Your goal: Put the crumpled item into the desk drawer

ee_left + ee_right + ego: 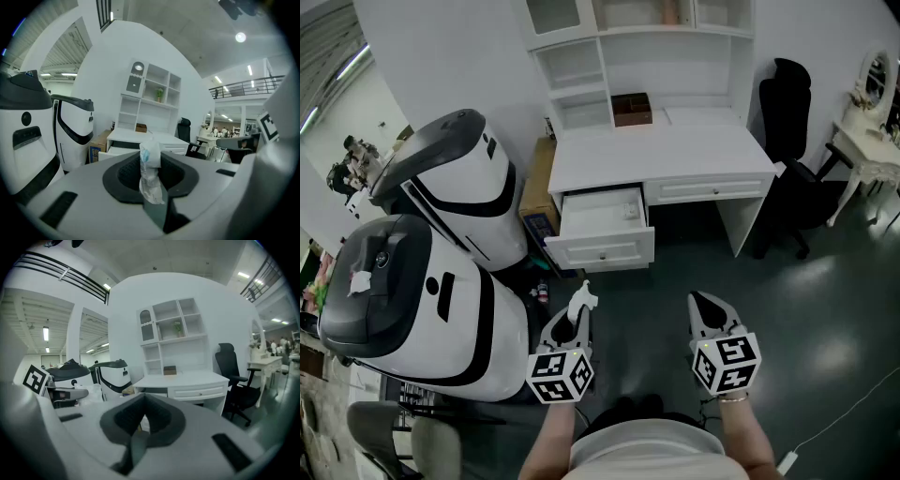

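Facing desk [675, 155], left claw [579, 309] pinches crumpled item [151, 161]; right claw [705, 302] closed.

No legible text anywhere; cardboard box [540, 183] label too blurred.

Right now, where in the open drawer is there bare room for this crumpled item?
The drawer is bare at left and middle, up to its front panel, but small white things crowd its right side. The desktop before the brown box is bare too.

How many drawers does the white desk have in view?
2: an open drawer under the desk's left end, a closed drawer beside it. More may be hidden below.
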